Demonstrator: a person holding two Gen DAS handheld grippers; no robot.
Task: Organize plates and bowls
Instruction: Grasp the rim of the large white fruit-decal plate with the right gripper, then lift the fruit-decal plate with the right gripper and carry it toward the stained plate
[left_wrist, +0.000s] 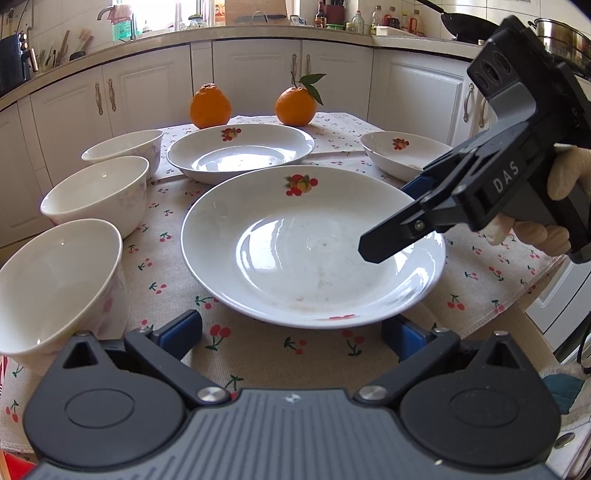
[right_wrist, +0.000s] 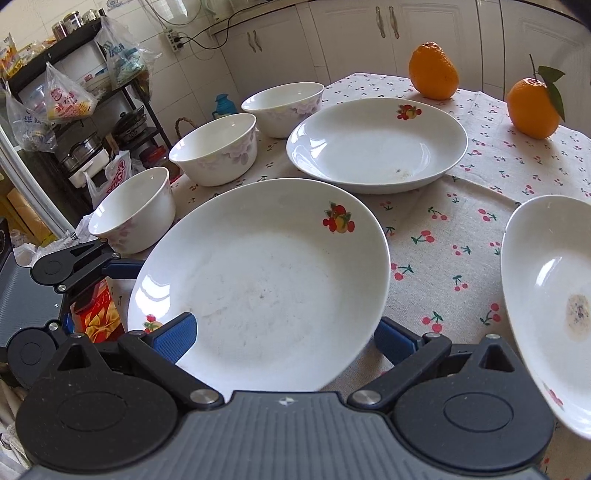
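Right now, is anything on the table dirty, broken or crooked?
Nothing looks broken or tipped over. One odd thing: the plate on the right has a brownish, speckled stain in its middle, so it looks unwashed. The near plate and the far plate show only faint smudges. The three bowls stand upright in a row.

Two oranges sit at the far side of the cherry-print cloth (left_wrist: 332, 354): a bare orange (left_wrist: 210, 106) and a leafy orange (left_wrist: 295, 105). Behind them run white cabinets (left_wrist: 255, 77).
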